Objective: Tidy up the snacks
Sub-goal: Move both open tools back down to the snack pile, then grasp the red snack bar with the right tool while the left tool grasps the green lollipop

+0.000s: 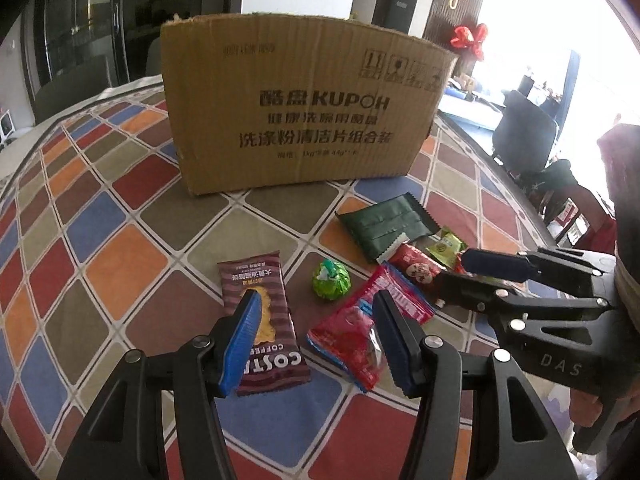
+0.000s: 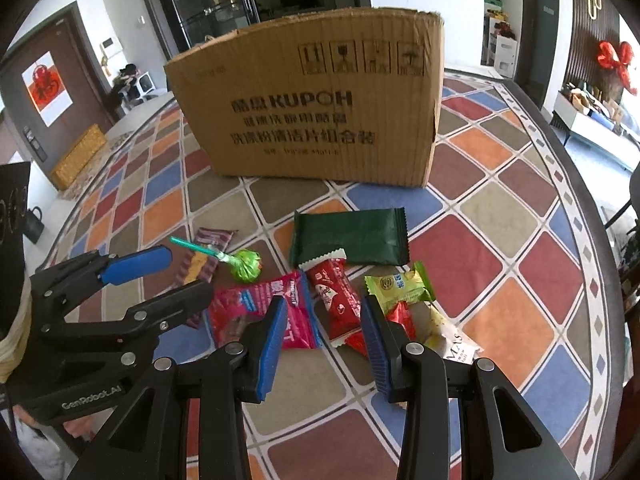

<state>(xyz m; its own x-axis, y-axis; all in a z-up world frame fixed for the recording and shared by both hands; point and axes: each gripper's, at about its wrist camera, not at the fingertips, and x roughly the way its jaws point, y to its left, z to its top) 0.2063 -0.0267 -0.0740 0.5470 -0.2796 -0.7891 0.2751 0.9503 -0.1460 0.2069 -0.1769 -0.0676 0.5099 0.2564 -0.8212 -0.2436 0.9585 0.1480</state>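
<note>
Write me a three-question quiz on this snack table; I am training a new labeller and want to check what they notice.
1. True or false: the brown corrugated cardboard box stands behind the loose snacks on the chequered tablecloth.
2. Which snack lies nearest the box? A) the dark green flat foil packet B) the brown striped Costa biscuit packet C) the green foil-wrapped lollipop
3. Fill in: neither the left gripper nor the right gripper is ____ a snack.

Key: 1 true; 2 A; 3 holding.
</note>
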